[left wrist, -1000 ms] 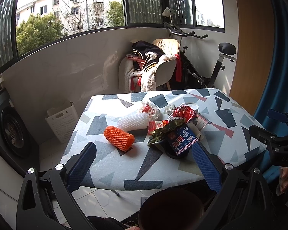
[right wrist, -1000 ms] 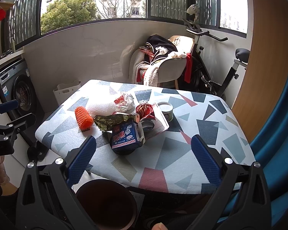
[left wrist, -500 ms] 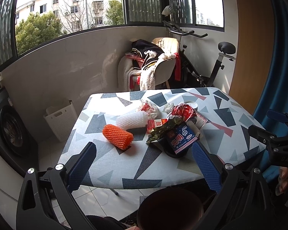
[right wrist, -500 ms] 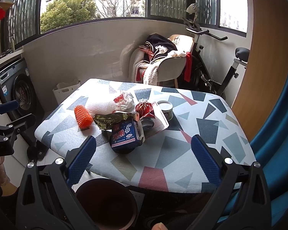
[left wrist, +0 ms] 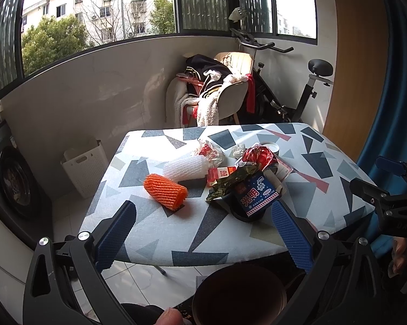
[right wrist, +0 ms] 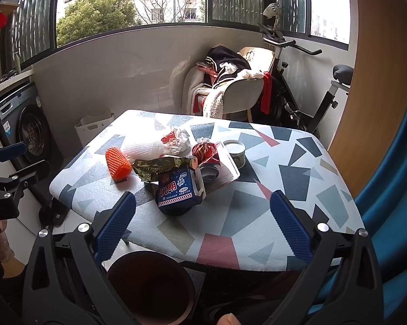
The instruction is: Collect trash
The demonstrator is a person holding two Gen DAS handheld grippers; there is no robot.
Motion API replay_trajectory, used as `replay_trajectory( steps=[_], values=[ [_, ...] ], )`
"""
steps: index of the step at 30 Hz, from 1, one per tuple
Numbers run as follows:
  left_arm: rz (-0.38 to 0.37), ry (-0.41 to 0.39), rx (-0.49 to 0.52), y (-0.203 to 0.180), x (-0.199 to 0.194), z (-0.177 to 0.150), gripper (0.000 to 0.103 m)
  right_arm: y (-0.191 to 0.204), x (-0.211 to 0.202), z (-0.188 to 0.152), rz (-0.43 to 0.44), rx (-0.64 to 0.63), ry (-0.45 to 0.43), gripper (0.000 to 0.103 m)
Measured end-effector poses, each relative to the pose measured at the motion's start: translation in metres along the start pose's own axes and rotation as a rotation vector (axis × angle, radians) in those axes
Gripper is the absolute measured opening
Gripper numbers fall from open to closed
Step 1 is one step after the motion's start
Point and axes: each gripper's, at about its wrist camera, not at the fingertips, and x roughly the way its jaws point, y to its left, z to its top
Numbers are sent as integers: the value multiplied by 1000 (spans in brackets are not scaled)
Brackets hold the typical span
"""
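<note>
Both claws, the left claw (left wrist: 203, 233) and the right claw (right wrist: 203, 224), are wide apart and hold nothing. The trash sits mid tabletop (left wrist: 154, 233). The orange foam net (left wrist: 165, 191) looks light and squashy; pinch its middle. Only the right view shows the white cup (right wrist: 235, 150) clearly

Left tool (left wrist: 203, 226) and right tool (right wrist: 202, 218) both held level, jaws spread wide, empty.

Each tool (left wrist: 202, 227) has black arms, silver screws, ribbed blue pads (left wrist: 291, 230).
</note>
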Motion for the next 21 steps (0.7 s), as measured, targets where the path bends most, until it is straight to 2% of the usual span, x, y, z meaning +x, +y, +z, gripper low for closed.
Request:
replay_trajectory(
  steps=[4,8,13,17,21],
  values=[
    [-108,-7,-41,10,8,-5,98,-4,8,-7,63,41,13,98],
    [-66,25,-56,19,25,-13,98,-9,22,-17,60,67,36,98],
    [-121,18,-126,34,39,-20,98,-13,43,-27,82,63,103,98],
    [-100,-24,-114,40,47,-24,98,-14,58,-32,98,71,137,98],
    [-102,7,-115,46,61,-29,98,-15,80,-36,116,58,150,98]
  ],
)
